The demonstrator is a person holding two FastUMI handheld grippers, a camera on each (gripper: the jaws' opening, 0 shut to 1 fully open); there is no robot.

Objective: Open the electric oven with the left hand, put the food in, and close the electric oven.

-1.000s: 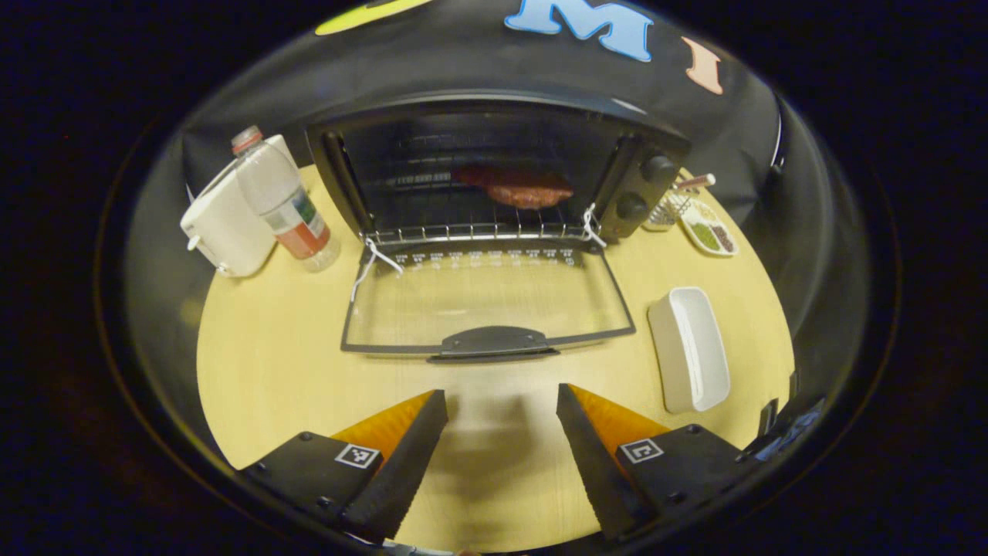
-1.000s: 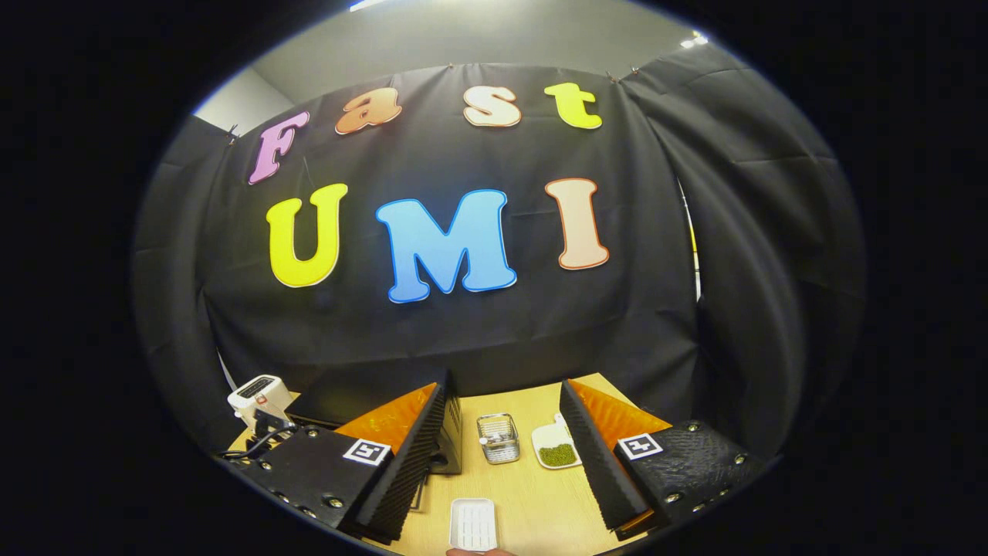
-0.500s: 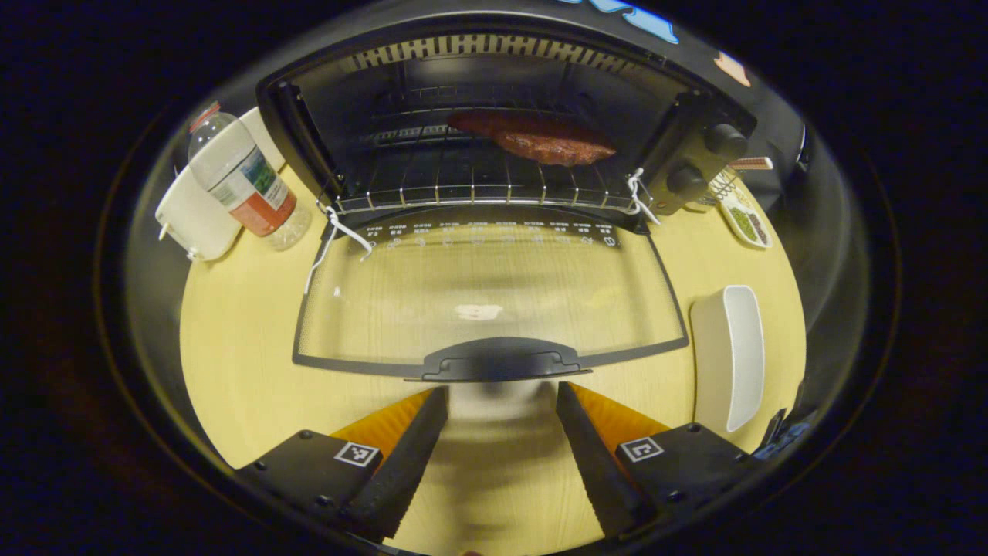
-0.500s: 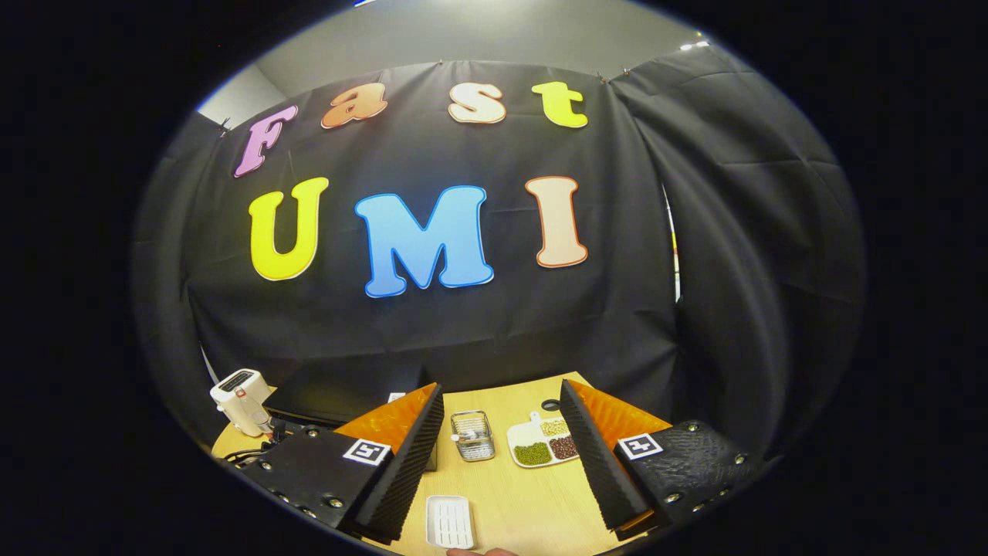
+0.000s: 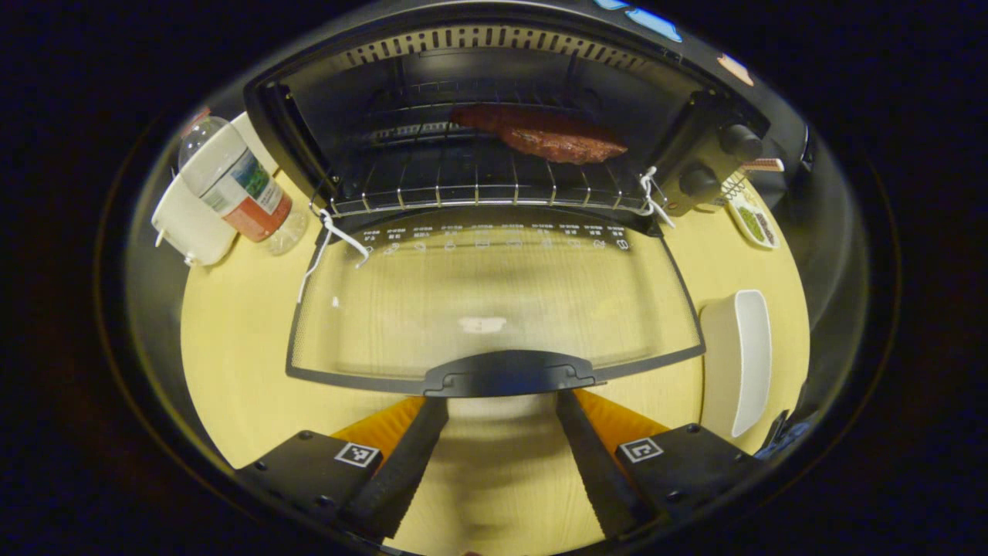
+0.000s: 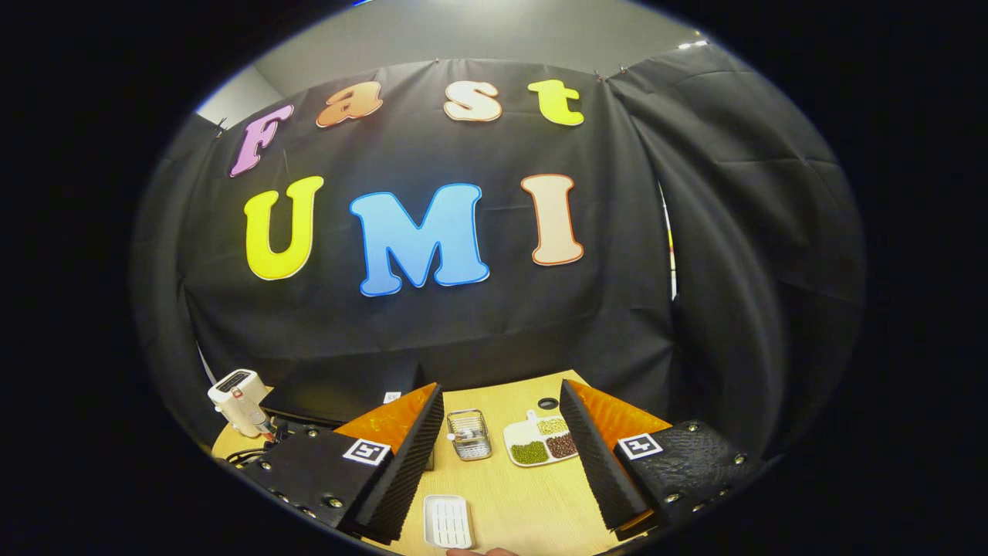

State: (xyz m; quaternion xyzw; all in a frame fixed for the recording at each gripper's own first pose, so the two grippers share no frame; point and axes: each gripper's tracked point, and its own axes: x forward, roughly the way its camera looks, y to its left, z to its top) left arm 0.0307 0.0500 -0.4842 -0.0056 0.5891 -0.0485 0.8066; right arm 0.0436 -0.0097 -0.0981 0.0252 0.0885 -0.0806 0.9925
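Left claw (image 5: 502, 409), spread wide at lower centre under the door handle (image 5: 509, 372), should lift it squarely to close the oven (image 5: 494, 100), food (image 5: 556, 135) on the rack at top.

Setting: staged kitchen booth | black cloth wall (image 6: 478, 332) behind round wooden table (image 5: 231, 363) | electric oven (image 5: 494, 100) on table

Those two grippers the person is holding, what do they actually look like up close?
Both look alike. The left gripper has two long wedge-shaped fingers faced with black ribbed foam, with orange plastic on their outer sides. Each finger sits on a black block fixed with small screws and carries a small square black-and-white code marker. The right gripper has the same build, orange sides and markers.
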